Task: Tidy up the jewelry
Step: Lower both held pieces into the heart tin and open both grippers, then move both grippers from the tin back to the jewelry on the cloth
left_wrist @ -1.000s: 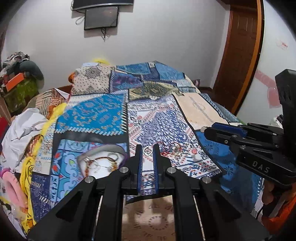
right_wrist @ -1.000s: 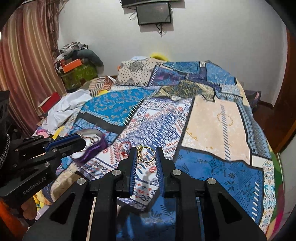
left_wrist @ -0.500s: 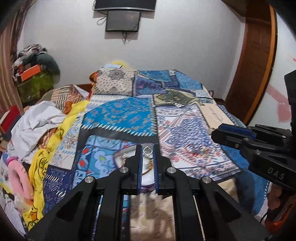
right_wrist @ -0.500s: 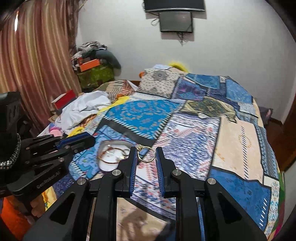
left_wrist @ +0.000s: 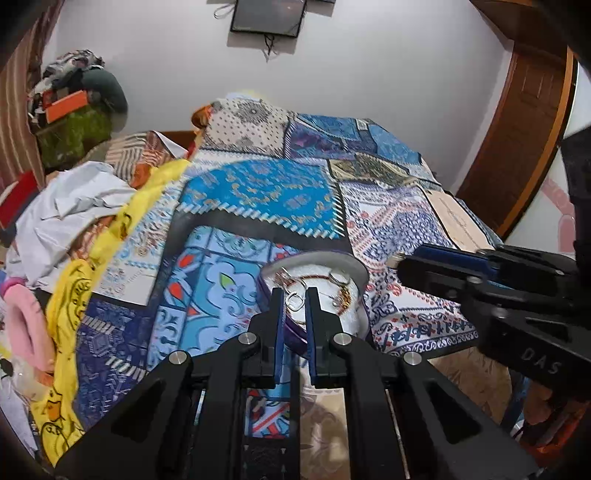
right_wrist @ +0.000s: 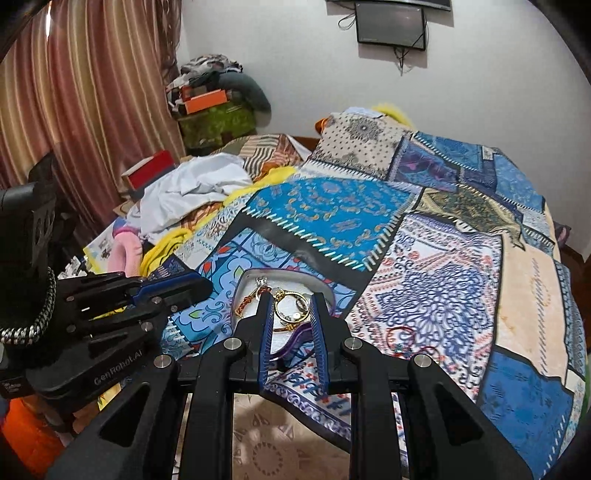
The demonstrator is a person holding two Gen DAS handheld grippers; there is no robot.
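Observation:
A white heart-shaped jewelry box with a purple rim (left_wrist: 354, 269) lies on the patchwork bedspread and holds several bracelets and rings. My left gripper (left_wrist: 295, 300) is shut on a small silver ring (left_wrist: 294, 301) and holds it over the box. My right gripper (right_wrist: 292, 308) is shut on a gold ring (right_wrist: 291, 309) with a charm, also over the box (right_wrist: 321, 286). Red bangles (right_wrist: 400, 338) lie on the spread right of the box. Each gripper shows at the side of the other's view.
The patchwork bedspread (right_wrist: 443, 258) covers the bed. White cloth (left_wrist: 74, 206), a yellow cloth (left_wrist: 74, 295) and a pink item (left_wrist: 26, 325) are piled at the left. A striped curtain (right_wrist: 74, 92), a wall screen (left_wrist: 267, 16) and a wooden door (left_wrist: 517, 129) surround the bed.
Both grippers moved left with their rings, from over the middle of the spread to right above the jewelry box. The box now lies directly under both sets of fingertips.

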